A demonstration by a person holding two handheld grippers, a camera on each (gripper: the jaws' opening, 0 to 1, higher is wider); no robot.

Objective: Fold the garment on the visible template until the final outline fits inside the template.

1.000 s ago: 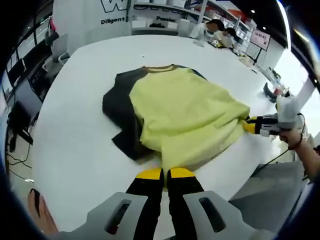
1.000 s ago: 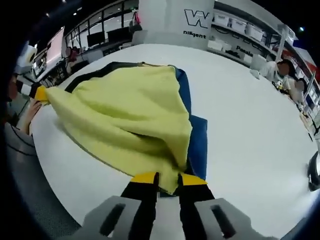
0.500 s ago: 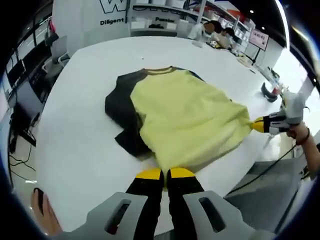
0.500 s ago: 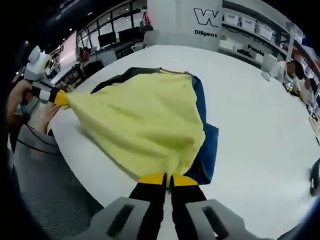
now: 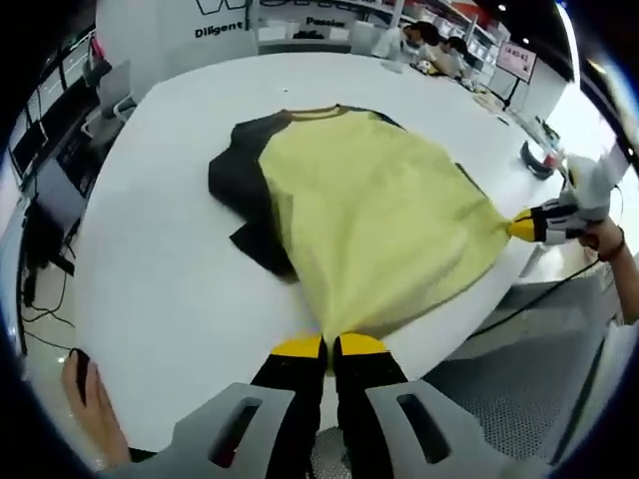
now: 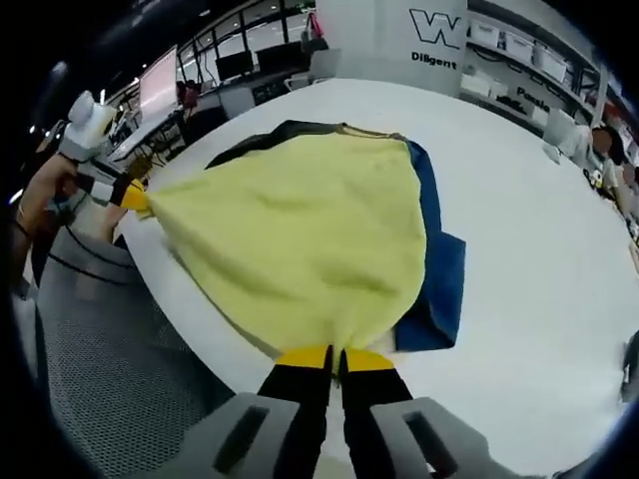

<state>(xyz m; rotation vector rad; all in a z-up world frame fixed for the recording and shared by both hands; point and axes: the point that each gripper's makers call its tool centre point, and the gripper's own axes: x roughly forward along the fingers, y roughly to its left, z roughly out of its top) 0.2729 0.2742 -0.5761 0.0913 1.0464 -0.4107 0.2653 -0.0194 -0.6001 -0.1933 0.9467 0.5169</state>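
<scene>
in my left gripper view the left gripper has its yellow-tipped jaws pressed together on the near corner of the shirt. the yellow body of the shirt spreads away from those jaws across the white table, with the dark sleeves and collar at the far end. the hem runs off to the right, where the right gripper pinches the other corner, a hand behind it. that stretch of hem hangs out past the table edge over the grey floor.

in my right gripper view the right gripper is likewise closed tight on the shirt, fabric bunched right at the tips. the yellow cloth fans out from there to the left gripper, which grips the far corner at the left, held by a hand. a blue sleeve lies flat on the table just right of the yellow body.

i can't make out any template outline on the table from either view; it may be under the shirt. shelves and a pillar with lettering stand behind the table.
</scene>
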